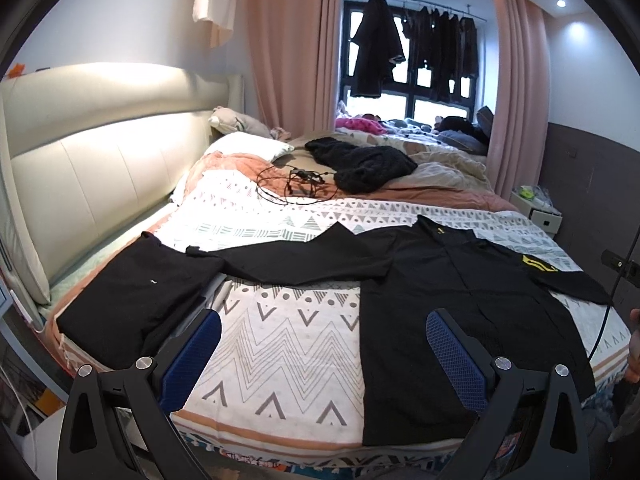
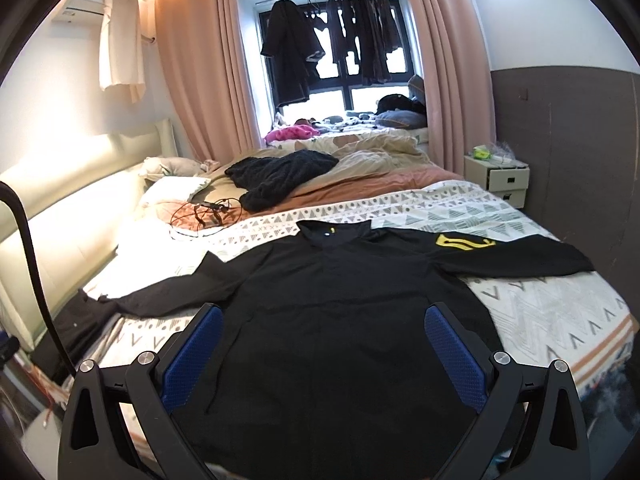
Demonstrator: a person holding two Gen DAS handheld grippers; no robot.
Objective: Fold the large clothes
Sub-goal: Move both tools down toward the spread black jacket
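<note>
Bed: wide bed under a white spread with grey zigzags, triangles and orange bands; near edge runs along the bottom of both views.
Headboard: pale padded headboard on the left side, lit from above.
Shirt: black shirt lies flat on the spread, collar away from the cameras, both sleeves stretched out sideways; a yellow emblem shows near its right shoulder. Hem reaches the near edge of the bed.
Folded pile: second black garment, folded, sits at the left end of the bed, touching the tip of the shirt's left sleeve.
Far side: dark knit heap and a tangle of thin cable on a pink blanket, with a rumpled beige duvet behind.
Room: pink curtains frame a window with dark clothes on a rail; white nightstand at the right wall.
Left gripper: jaws spread wide, holding nothing, above the bare spread between pile and shirt.
Right gripper: jaws spread wide, empty, over the shirt's lower body.
Open room: bare spread between pile and shirt, and right of the shirt below its sleeve; far half of the bed is cluttered.
</note>
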